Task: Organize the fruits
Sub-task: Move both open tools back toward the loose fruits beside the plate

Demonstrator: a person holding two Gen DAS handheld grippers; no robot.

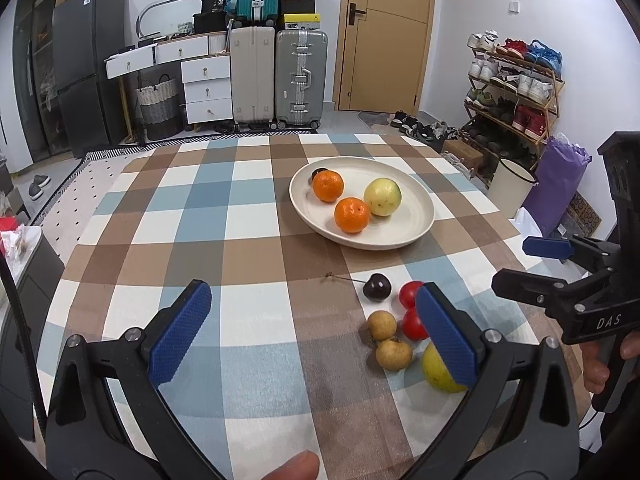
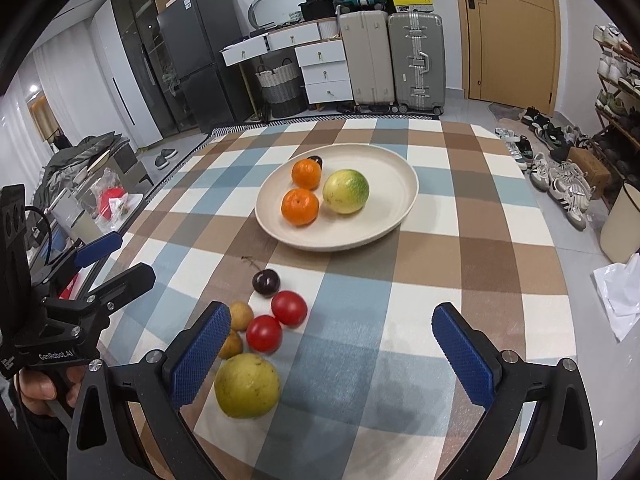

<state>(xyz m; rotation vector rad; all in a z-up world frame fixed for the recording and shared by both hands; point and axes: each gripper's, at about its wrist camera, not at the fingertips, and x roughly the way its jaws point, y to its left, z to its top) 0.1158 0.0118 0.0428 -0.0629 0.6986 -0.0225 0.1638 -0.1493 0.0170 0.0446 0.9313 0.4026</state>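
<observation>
A cream plate (image 1: pixel 414 222) (image 2: pixel 386 182) holds two oranges (image 1: pixel 328 186) (image 2: pixel 300 207), a yellow-green fruit (image 1: pixel 382 197) (image 2: pixel 345 191) and a dark cherry (image 1: pixel 319 172) behind them. On the checked cloth nearer me lie a dark cherry (image 1: pixel 376 287) (image 2: pixel 265 282), two red tomatoes (image 1: pixel 409 294) (image 2: pixel 264 334), two brown longans (image 1: pixel 382 325) (image 2: pixel 241 316) and a yellow fruit (image 1: pixel 440 372) (image 2: pixel 247 385). My left gripper (image 1: pixel 312 288) (image 2: pixel 136 254) is open, left of this pile. My right gripper (image 2: pixel 331 309) (image 1: pixel 512 262) is open, right of it. Neither holds anything.
The table's far edge (image 1: pixel 280 136) faces suitcases (image 1: pixel 300 80), white drawers (image 1: pixel 206 90) and a door. To the right, beside the table, stand a shoe rack (image 1: pixel 516 92), a cream bin (image 1: pixel 514 184) (image 2: pixel 622 224) and shoes on the floor (image 2: pixel 560 180). Clutter sits low at the left (image 2: pixel 112 196).
</observation>
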